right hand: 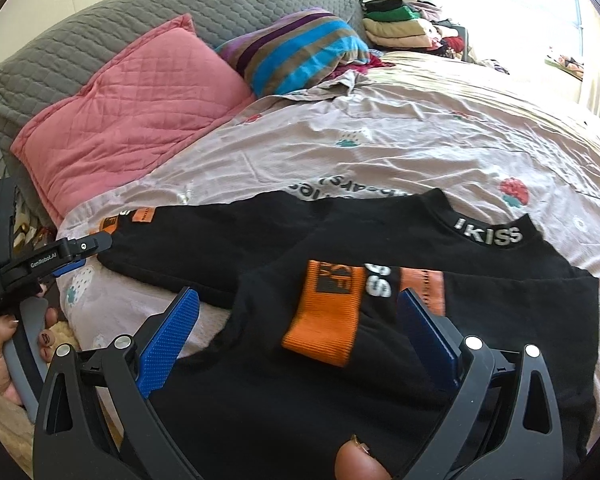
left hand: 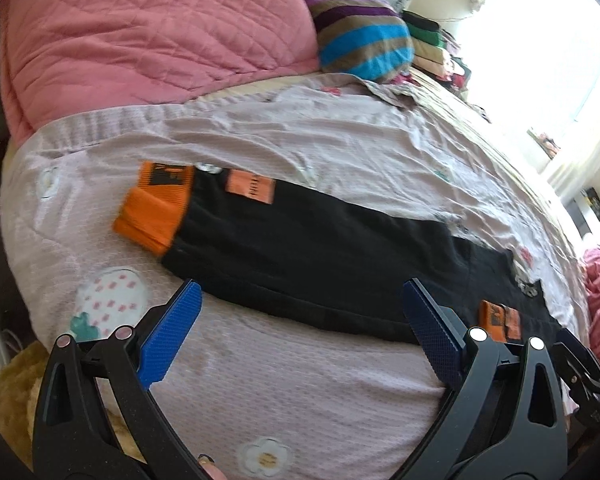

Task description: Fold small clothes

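One black top [right hand: 340,380] lies flat on the pale patterned bedsheet [right hand: 420,152], collar lettering facing the far side of the bed. Two sleeves, each ending in an orange cuff: one sleeve stretches straight out toward the pink pillow, its cuff [left hand: 156,212] at the sheet's near-left; the other is folded in across the body, its cuff [right hand: 324,320] lying on the black cloth.

Left gripper [left hand: 300,308] hovers low over the sheet at the near edge of the outstretched sleeve, jaws spread wide, nothing between the two blue pads [left hand: 172,336]. The right wrist view shows that same tool from the side, a hand [right hand: 4,360] wrapped round its grey trigger, its tip just at the far cuff.

Right gripper [right hand: 300,320] hangs over the folded-in sleeve, jaws likewise wide apart, the orange cuff sitting between the two fingers but not pinched. One fingertip shows at the bottom edge of the frame.

Up at the headboard: one pink quilted pillow [right hand: 132,120], one striped pillow [right hand: 300,52] in blue, brown and purple, one grey quilted cover [right hand: 140,12] behind both. One stack of folded clothes [right hand: 396,24] sits past the striped pillow, near the bright window.
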A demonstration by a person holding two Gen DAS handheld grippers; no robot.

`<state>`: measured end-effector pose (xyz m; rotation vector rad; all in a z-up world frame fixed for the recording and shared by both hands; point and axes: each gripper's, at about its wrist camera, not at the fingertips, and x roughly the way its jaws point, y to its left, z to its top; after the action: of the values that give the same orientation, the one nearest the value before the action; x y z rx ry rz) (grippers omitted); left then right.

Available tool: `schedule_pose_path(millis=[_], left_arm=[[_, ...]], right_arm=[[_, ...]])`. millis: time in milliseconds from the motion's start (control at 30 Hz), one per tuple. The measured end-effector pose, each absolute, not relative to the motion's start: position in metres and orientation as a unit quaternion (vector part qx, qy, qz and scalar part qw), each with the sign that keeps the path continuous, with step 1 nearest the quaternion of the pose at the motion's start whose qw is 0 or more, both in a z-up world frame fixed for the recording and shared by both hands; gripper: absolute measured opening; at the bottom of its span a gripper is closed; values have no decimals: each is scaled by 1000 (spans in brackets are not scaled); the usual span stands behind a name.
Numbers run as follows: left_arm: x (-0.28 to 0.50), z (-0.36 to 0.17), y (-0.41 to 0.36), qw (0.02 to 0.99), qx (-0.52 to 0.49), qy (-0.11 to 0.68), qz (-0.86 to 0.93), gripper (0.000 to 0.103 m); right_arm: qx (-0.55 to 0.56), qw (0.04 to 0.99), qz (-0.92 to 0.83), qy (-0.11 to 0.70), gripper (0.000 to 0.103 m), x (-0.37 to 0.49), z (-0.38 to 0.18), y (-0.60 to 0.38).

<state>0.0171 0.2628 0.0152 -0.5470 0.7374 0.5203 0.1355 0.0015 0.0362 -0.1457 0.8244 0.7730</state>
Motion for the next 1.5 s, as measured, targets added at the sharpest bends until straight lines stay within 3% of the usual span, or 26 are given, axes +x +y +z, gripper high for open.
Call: schedule_pose_path(millis=[1100, 1200, 1267, 1433, 1500], left_arm=[[-2, -28, 334, 832, -316, 330, 315, 90], [6, -27, 336, 837, -294, 333, 320, 75], [10, -27, 340, 837, -294, 328, 325, 52], [20, -29, 341, 842, -276, 336, 320, 20], [17, -28, 340, 845, -281, 330, 314, 15]], right_arm=[[-93, 803, 407, 426, 98, 131, -4, 81], [-88, 801, 406, 431, 98, 134, -7, 82], [-89, 802, 405, 430, 98, 134, -7, 81], [-85, 805, 400, 429, 98, 136, -6, 76], [-83, 807, 398, 428, 98, 137, -5, 73]])
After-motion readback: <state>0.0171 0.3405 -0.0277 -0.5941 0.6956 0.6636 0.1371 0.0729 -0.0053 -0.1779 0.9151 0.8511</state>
